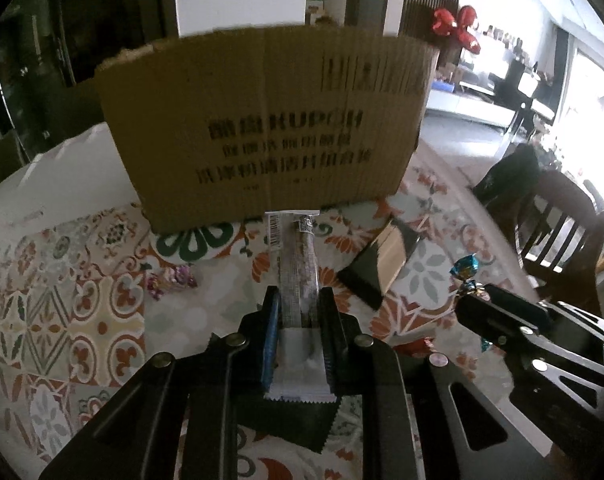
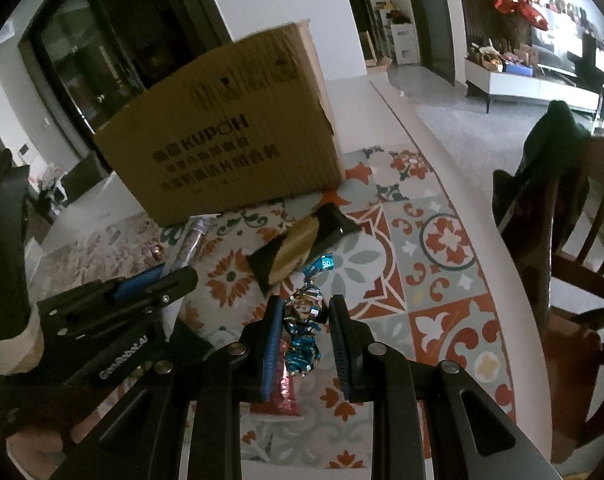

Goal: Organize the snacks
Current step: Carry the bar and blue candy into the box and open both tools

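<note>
1. Left gripper: fingers clenched on a long sausage stick jutting toward 12 o'clock.
2. Right gripper: fingers grasp a blue foil candy.
3. Cardboard box at 12 o'clock on the patterned bench.

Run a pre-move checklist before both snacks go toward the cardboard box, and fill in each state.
1. Left gripper shut on the long stick snack: ok.
2. Right gripper shut on the blue foil candy: ok, it sits between the fingers.
3. Both snacks lifted off the patterned tablecloth: cannot tell how far.
4. Cardboard box upright ahead of both grippers: ok.
5. Box top open to receive snacks: cannot tell, only its side wall shows.
6. Snacks left on the table: not ok, the black and gold packet and a purple candy remain.
</note>
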